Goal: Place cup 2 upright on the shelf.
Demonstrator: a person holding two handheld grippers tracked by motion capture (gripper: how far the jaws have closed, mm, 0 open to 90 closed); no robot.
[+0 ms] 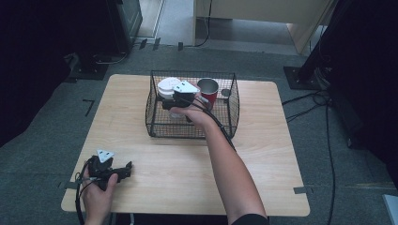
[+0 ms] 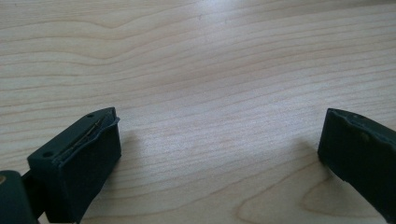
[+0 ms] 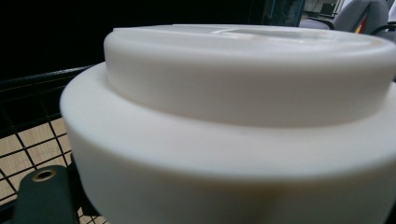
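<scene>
A white lidded container (image 1: 166,86) stands in the left part of a black wire basket (image 1: 192,136) on the wooden table (image 1: 263,154). My right gripper (image 1: 168,102) reaches into the basket and is shut on this container. In the right gripper view the container (image 3: 233,116) sits right up against the camera, hiding the fingertips. A red cup (image 1: 209,93) stands in the basket just right of that gripper. My left gripper (image 1: 126,169) rests near the table's front left corner. It is open, with bare wood between its tips (image 2: 219,144).
The basket's wire walls surround the right gripper on all sides. Cables run over the grey floor to the right of the table, and dark equipment stands at the back left and right.
</scene>
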